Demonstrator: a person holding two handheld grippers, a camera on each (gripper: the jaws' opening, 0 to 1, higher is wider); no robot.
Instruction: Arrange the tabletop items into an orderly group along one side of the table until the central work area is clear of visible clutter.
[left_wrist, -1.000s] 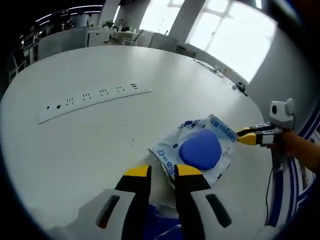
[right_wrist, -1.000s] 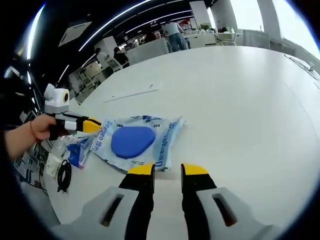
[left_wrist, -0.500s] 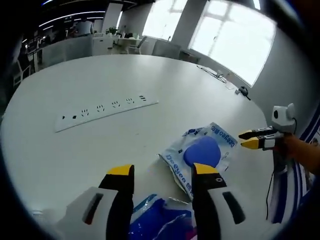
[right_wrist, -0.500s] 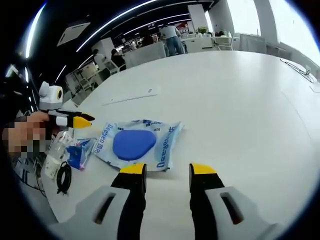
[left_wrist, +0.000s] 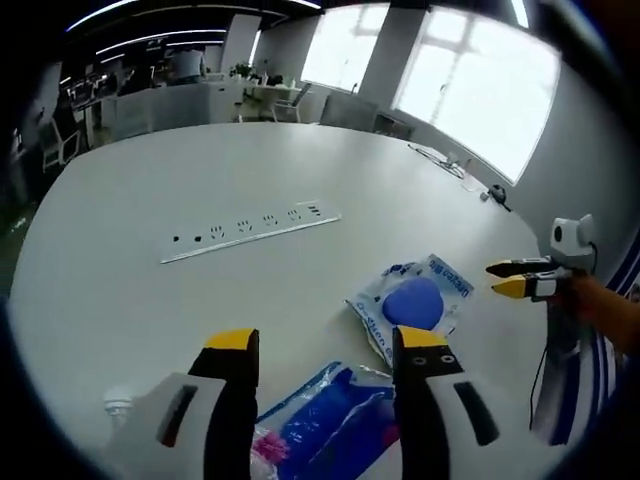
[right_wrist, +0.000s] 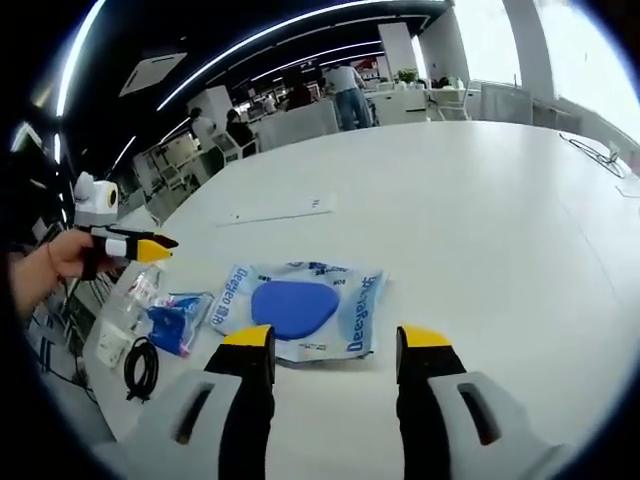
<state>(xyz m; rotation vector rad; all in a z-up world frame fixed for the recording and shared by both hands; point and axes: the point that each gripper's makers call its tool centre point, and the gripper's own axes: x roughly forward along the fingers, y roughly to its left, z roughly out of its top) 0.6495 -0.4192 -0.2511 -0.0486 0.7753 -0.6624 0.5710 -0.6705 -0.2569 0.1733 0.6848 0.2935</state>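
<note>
Left gripper (left_wrist: 323, 345): two black jaws with yellow tips, grey housings behind, each with a dark slot showing a red mark. Right gripper (right_wrist: 337, 345): same build, black jaws, yellow tips, grey bodies. Hand (right_wrist: 52, 262) on the left gripper's handle wears a thin red wrist band.

We count one white power strip (left_wrist: 250, 226) at eleven o'clock, two blue plastic packets (left_wrist: 418, 303) (left_wrist: 330, 432), one coiled black cable (right_wrist: 141, 364) at eight o'clock, one small clear bag (right_wrist: 130, 296).
</note>
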